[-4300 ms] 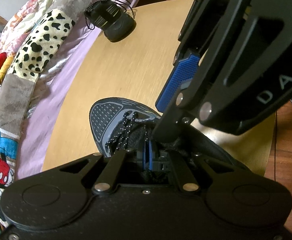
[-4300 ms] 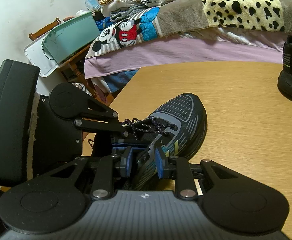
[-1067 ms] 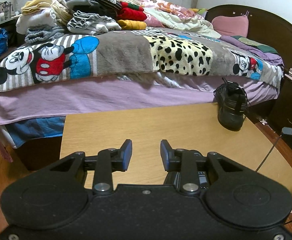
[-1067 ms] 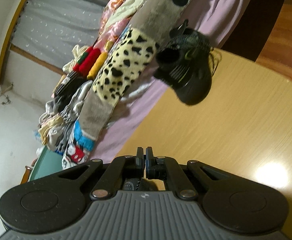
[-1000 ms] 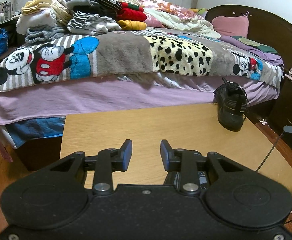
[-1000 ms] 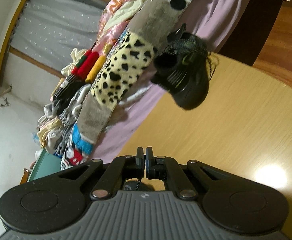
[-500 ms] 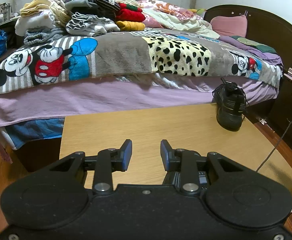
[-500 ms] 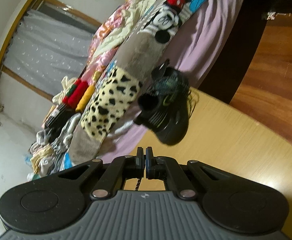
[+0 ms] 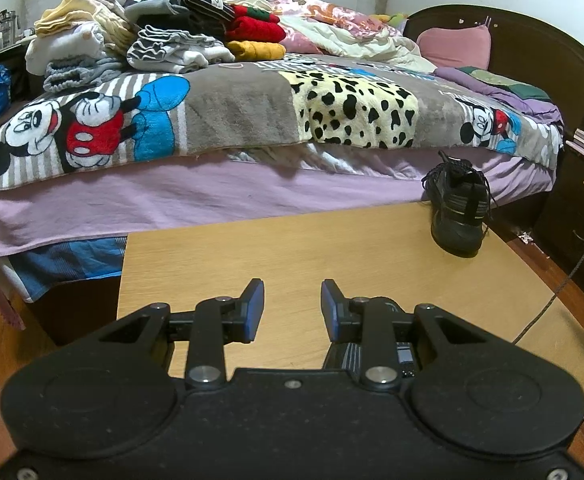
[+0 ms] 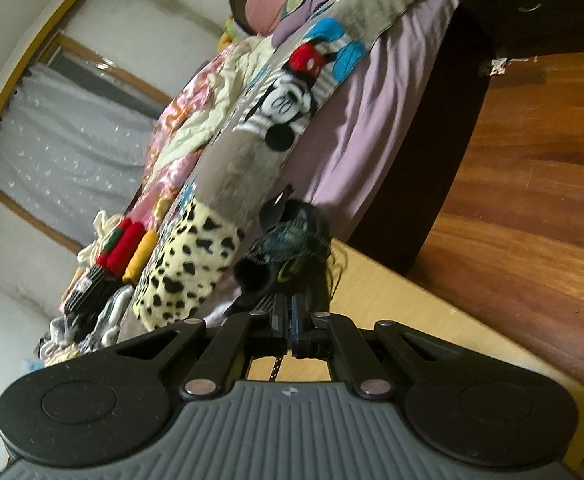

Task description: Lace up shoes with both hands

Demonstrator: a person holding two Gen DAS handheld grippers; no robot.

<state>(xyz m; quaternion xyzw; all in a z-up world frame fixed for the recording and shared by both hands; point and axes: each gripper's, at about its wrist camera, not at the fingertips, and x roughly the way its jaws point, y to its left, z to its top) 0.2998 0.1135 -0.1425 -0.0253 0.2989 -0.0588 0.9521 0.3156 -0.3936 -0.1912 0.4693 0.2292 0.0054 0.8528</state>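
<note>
Right gripper (image 10: 285, 326) is pinching the lace (image 10: 275, 368) at lower centre, left gripper (image 9: 292, 312) is waiting half-spread and empty over the table (image 9: 292, 248), other shoe (image 9: 458, 212) sitting right: keep tension steady.

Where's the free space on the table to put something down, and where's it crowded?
The table is bare from its left edge across the middle, between the bed and the left gripper. The black shoe fills the far right corner by the bed. Near right is tight: another shoe sits under the gripper, and a lace stretches across there.
</note>
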